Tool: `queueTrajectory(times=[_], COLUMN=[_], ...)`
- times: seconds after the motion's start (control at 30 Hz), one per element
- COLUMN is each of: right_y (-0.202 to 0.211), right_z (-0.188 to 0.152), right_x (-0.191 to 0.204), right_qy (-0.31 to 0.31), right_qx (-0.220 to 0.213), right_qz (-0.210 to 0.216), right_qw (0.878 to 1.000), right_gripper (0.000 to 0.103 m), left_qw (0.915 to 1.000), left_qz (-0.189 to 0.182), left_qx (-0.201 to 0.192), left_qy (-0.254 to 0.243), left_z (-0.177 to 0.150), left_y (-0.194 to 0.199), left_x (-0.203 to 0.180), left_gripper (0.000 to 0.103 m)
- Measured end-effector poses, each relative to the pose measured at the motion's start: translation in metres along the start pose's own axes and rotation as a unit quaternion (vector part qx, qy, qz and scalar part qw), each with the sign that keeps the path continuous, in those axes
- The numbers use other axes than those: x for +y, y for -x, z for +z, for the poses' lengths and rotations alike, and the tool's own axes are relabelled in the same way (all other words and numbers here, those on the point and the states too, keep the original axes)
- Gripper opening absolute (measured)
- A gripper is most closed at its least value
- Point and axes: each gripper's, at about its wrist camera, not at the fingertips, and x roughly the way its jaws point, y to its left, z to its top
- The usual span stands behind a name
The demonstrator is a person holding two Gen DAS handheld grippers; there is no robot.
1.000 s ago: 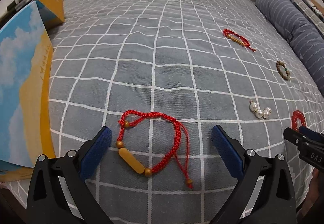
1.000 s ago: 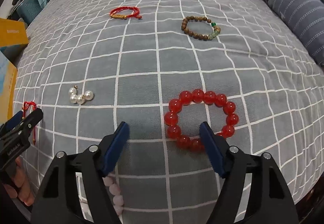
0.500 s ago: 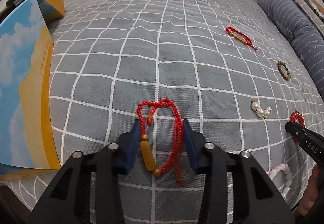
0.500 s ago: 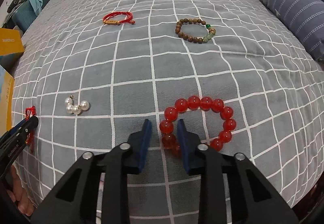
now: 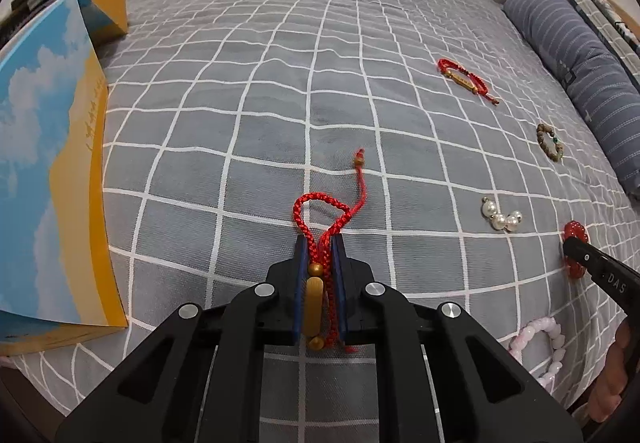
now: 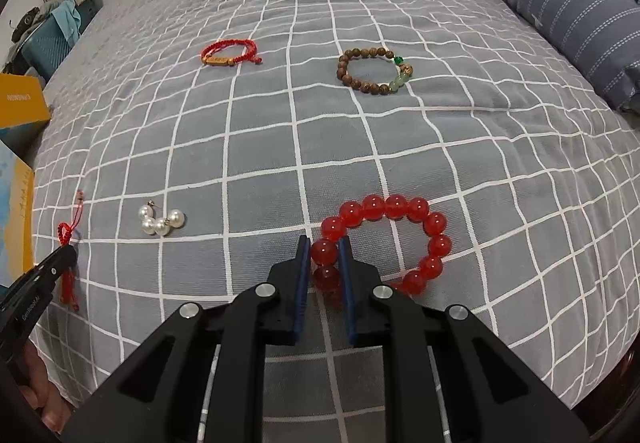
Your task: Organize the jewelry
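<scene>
My left fingers (image 5: 301, 259) have just been closing and now pinch the red cord bracelet (image 5: 320, 243) between their blue pads: the yellow tube bead and both strands of braid sit squeezed in the narrow gap, while the loop of the braid bulges out past the fingertips and one loose tail with a small bead at its end trails away over the bed (image 5: 248, 91). The left gripper (image 5: 320, 243) points steeply down at the grey checked cover.

My right fingers (image 6: 303, 263) have likewise just been closing, and they clamp the red bead bracelet (image 6: 396, 207) by the beads on its near left side; the rest of the ring lies on the cover to the right of the right gripper (image 6: 325, 245).

Between my two grippers I see the pearl earrings (image 6: 160, 223) lying loose. Farther up the bed lie a second red cord bracelet (image 6: 230, 53) and, to its right, a brown wooden bead bracelet (image 6: 372, 71) with a few green beads, the two well apart. A pink bead bracelet (image 5: 540, 347) lies near the bed's edge, close to my right hand. A blue-and-yellow box (image 5: 48, 171) sits at the left edge of the bed, and a striped blue pillow (image 6: 560, 3) lies along the far right.
</scene>
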Motion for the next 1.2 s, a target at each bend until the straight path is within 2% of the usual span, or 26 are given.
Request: queueTrajectory(times=[0.5, 1.2], right_y=[0.024, 0.070], right_z=[-0.001, -0.007], right_x=[-0.001, 0.006], right_qy=[-0.003, 0.009], right_qx=[-0.033, -0.109], right_qz=[0.012, 0.015], right_qw=[0.999, 0.994], right_gripper=[0.013, 0.013], left_qw=[0.9995, 0.9956], left_qz=[-0.001, -0.007], left_qx=[-0.029, -0.088], left_qy=[-0.007, -0.030], left_z=[0.001, -0.003], left_y=[0.026, 0.083], left_x=[-0.001, -0.005], left_gripper=[0.011, 0.011])
